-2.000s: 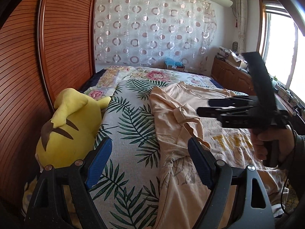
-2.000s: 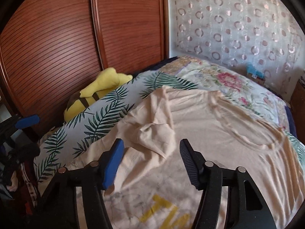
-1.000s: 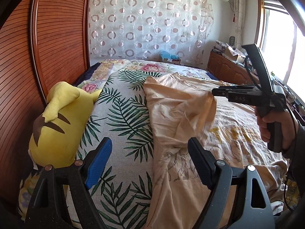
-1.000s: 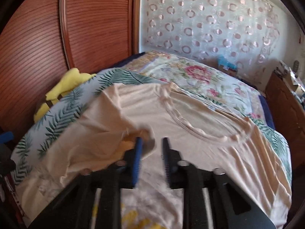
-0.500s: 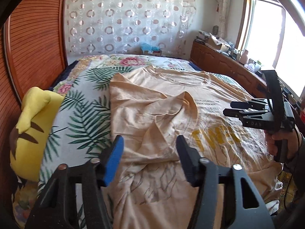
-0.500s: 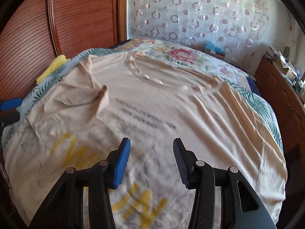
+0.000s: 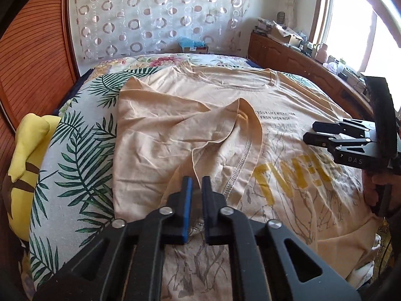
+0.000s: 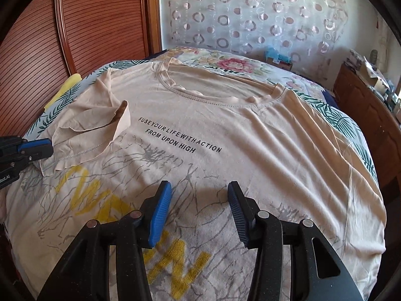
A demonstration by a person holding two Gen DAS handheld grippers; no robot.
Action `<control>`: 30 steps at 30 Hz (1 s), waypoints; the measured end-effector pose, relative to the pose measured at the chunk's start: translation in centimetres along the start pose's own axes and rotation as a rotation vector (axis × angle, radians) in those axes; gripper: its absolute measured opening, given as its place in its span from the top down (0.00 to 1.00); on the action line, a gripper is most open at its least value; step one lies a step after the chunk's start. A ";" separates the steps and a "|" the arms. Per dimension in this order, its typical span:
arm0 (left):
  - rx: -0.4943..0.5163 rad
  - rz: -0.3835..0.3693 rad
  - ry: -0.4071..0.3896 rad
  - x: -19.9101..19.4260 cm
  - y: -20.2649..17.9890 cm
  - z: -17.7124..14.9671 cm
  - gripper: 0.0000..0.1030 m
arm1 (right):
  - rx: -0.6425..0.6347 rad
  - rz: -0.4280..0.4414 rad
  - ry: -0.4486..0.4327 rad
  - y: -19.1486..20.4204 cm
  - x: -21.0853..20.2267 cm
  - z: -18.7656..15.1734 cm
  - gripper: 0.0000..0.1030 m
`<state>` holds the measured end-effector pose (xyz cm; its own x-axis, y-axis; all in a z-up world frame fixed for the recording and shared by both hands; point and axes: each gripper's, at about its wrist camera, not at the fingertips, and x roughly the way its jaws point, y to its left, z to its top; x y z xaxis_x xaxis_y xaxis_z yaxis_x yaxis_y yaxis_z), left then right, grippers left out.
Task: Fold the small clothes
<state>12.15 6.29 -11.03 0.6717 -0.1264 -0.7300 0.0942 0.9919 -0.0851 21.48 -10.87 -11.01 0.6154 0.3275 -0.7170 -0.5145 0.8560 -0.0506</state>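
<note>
While angling downward, the left gripper (image 7: 196,188) is pinching the T-shirt's (image 7: 225,100) folded sleeve; the right gripper (image 8: 199,200) is hovering half-open, holding nothing.

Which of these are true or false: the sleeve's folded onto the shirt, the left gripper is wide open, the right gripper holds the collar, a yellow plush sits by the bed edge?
1. One sleeve lies folded onto the T-shirt. True.
2. The left gripper is wide open. False: it is shut on the sleeve's edge.
3. The right gripper holds the collar. False: its jaws are open, above the print.
4. A yellow plush lies at the bed's edge. True.
</note>
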 end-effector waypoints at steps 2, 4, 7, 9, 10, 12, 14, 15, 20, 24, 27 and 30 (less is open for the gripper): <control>0.010 0.002 -0.015 -0.5 -0.1 0.0 0.96 | -0.003 -0.005 -0.001 0.0 0.1 0.1 0.53; 0.021 -0.014 -0.034 -1.3 -0.5 0.0 0.97 | -0.001 -0.003 -0.001 0.0 0.1 0.1 0.52; 0.056 -0.027 -0.043 -2.5 -1.5 -0.4 0.97 | 0.005 0.001 0.000 0.0 0.1 0.2 0.52; 0.065 -0.040 -0.038 -2.9 -2.0 -0.6 0.97 | 0.000 -0.006 -0.001 0.1 0.1 0.1 0.52; 0.069 -0.043 -0.035 -3.1 -2.2 -0.8 0.97 | -0.001 -0.007 0.001 0.2 0.0 0.2 0.52; 0.075 -0.042 -0.044 -3.5 -2.5 -0.7 0.97 | 0.001 -0.006 0.001 0.1 0.0 0.2 0.52; 0.083 0.022 -0.071 -3.6 -2.6 -0.4 0.97 | 0.000 -0.007 0.001 0.2 0.0 0.2 0.52; 0.086 0.051 -0.076 -3.5 -2.6 -0.1 0.96 | 0.000 -0.007 0.000 0.2 0.0 0.2 0.52; 0.048 0.040 -0.038 -1.9 -1.4 0.9 0.60 | 0.000 -0.007 0.000 0.2 0.0 0.2 0.52; 0.029 0.084 -0.001 0.2 -0.5 1.4 0.60 | 0.000 -0.008 0.000 0.2 0.0 0.2 0.52; 0.039 0.086 0.016 1.0 -0.4 1.6 0.76 | 0.000 -0.008 0.000 0.1 -0.1 0.2 0.52; 0.056 0.054 0.029 1.3 -0.5 1.4 0.96 | 0.000 -0.008 0.000 0.1 -0.1 0.2 0.52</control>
<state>13.98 5.58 -10.97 0.6557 -0.0712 -0.7517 0.0999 0.9950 -0.0071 21.49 -10.69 -10.82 0.6194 0.3210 -0.7164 -0.5096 0.8586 -0.0559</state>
